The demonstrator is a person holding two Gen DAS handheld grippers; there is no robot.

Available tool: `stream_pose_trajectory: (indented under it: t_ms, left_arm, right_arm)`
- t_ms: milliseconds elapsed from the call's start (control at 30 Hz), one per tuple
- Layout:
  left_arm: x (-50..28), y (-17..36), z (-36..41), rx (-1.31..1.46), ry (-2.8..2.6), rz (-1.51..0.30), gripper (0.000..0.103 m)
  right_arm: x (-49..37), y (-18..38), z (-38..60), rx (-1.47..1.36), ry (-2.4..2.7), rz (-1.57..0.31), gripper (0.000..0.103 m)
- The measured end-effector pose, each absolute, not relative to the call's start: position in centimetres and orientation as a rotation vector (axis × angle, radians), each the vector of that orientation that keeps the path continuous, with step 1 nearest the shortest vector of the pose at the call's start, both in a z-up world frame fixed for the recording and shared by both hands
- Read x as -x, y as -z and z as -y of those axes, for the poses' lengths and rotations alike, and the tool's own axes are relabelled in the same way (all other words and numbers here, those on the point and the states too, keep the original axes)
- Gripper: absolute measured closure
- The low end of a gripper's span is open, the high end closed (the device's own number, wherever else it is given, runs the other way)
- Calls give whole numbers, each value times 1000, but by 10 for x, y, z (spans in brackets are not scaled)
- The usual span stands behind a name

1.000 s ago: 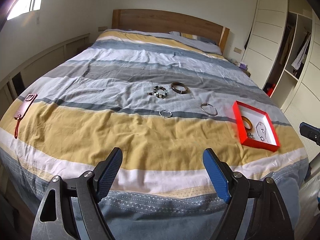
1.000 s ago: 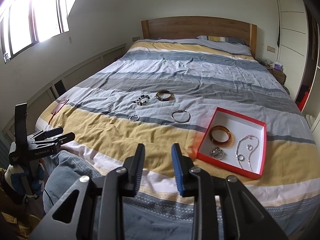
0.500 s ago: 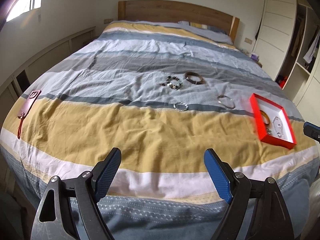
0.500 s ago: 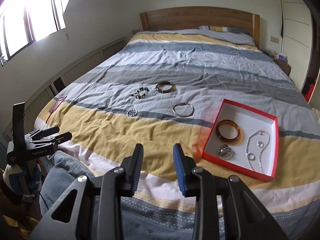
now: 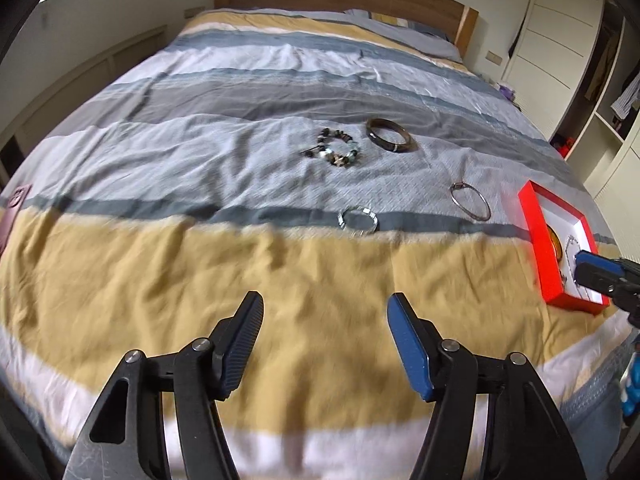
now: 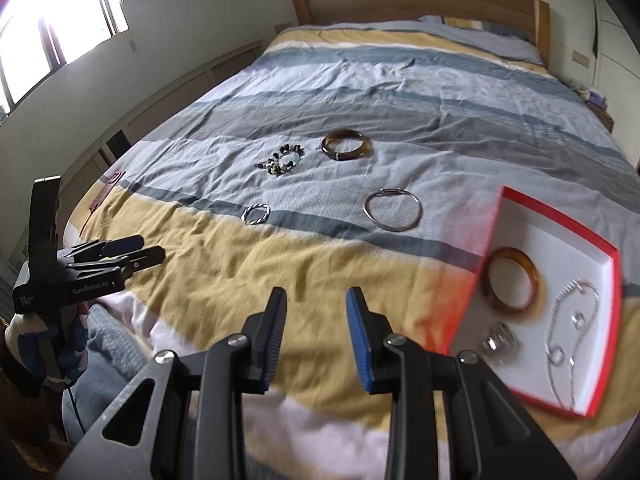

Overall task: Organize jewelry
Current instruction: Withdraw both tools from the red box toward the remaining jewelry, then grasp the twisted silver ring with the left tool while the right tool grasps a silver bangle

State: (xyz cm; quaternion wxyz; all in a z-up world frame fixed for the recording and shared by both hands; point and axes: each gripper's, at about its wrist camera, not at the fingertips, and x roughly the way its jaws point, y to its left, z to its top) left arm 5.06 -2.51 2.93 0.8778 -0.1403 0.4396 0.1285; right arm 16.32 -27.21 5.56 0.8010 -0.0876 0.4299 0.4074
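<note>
My left claw: spread wide, empty, low centre of frame. My right claw: parted narrowly, empty. Loose on the duvet: twisted silver bracelet, thin silver bangle, beaded bracelet, dark bangle. Red tray, right edge, apparently part-filled. Risk: soft folds letting thin rings slip the pinch.

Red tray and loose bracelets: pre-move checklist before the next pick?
1. Left gripper open, empty: ok.
2. Right gripper open, empty: ok.
3. Red tray has bare floor for another piece: ok.
4. Loose pieces apart on the duvet: thin silver bangle, twisted silver bracelet, beaded bracelet, brown bangle: ok.
5. Thin silver bangle's clasp shut: cannot tell.
6. Images sharp for aiming: not ok, motion blur.
</note>
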Motion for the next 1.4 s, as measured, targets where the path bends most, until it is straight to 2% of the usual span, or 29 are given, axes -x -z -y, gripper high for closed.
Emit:
stream_pose_trajectory:
  t_ms: [367, 467, 600, 1067, 1200, 1267, 1333, 1367, 1400]
  left_arm:
    - [-122, 0, 13, 307, -182, -950, 40]
    - [-133, 10, 0, 334, -204, -966, 46]
    - [-149, 23, -11, 354, -199, -1006, 64]
    - [-181, 47, -4, 254, -180, -1075, 68]
    - [-186, 49, 0, 218, -191, -1065, 73]
    - [-189, 49, 4, 199, -196, -1056, 80]
    - [-190, 48, 6, 190, -193, -1046, 95]
    - [-191, 48, 7, 192, -192, -1043, 96]
    - [-191, 47, 7, 195, -193, -1039, 97]
  right_arm:
    - [-226, -27, 225, 221, -863, -962, 73]
    - [-240, -22, 219, 217, -858, -967, 73]
    - [-258, -14, 210, 214, -849, -981, 73]
    - [-297, 41, 178, 184, -823, -1111, 74]
    - [-297, 48, 167, 172, -847, -1102, 74]
    - [-298, 50, 160, 154, -861, -1097, 80]
    - [-299, 51, 157, 131, -875, -1098, 90]
    - [-299, 51, 156, 111, -886, -1098, 98]
    - [-299, 50, 155, 91, -896, -1095, 98]
